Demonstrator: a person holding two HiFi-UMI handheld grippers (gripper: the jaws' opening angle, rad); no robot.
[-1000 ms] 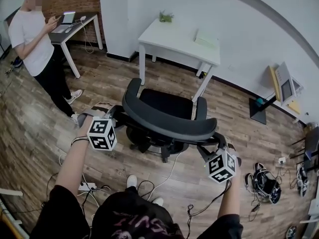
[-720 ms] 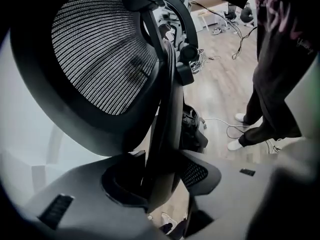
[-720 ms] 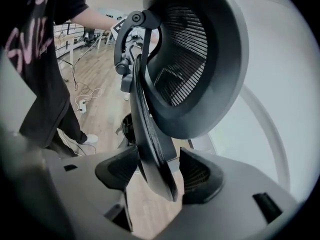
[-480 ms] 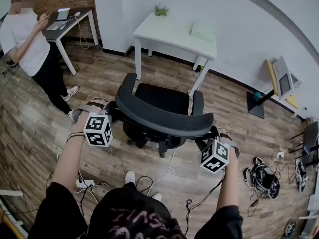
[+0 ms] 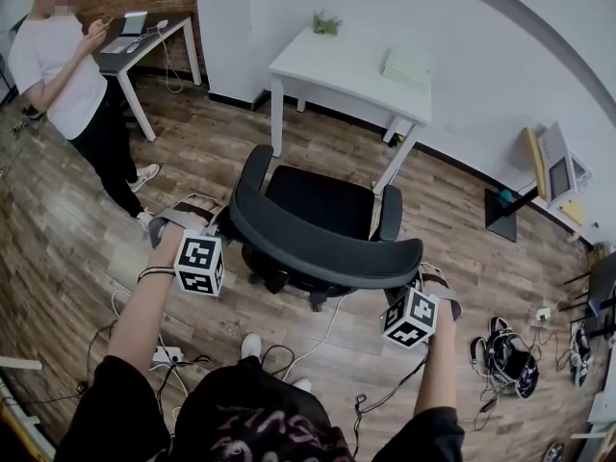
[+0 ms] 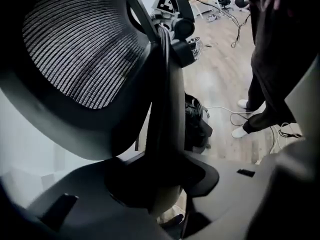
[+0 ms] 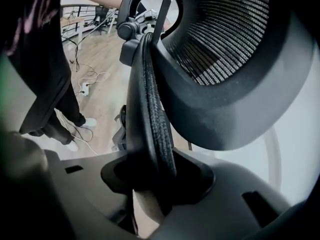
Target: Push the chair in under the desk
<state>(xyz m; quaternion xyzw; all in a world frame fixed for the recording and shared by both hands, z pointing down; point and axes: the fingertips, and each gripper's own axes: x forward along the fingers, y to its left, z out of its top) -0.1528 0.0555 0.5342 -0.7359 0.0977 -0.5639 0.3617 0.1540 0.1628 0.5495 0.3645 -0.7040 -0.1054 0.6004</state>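
The black mesh office chair (image 5: 322,205) stands on the wood floor with its seat facing the white desk (image 5: 351,75), a short gap from it. My left gripper (image 5: 227,223) is at the left end of the curved backrest (image 5: 318,250), and my right gripper (image 5: 412,283) is at its right end. In the left gripper view the left gripper (image 6: 165,184) has the backrest (image 6: 75,49) edge filling its gap. The right gripper (image 7: 155,179) likewise pinches the padded backrest (image 7: 225,44) edge. Both sets of jaws have just been closing onto that edge.
A person (image 5: 67,80) in a white shirt stands at the far left by a second desk (image 5: 144,41). Cables (image 5: 322,340) and a power strip (image 5: 164,359) lie near my feet. Bags (image 5: 505,356) and a monitor (image 5: 556,169) sit at the right. A plant (image 5: 325,27) tops the white desk.
Both grippers have settled onto the ends of the backrest, and the right one has sunk a little. The chair stays about where it was.
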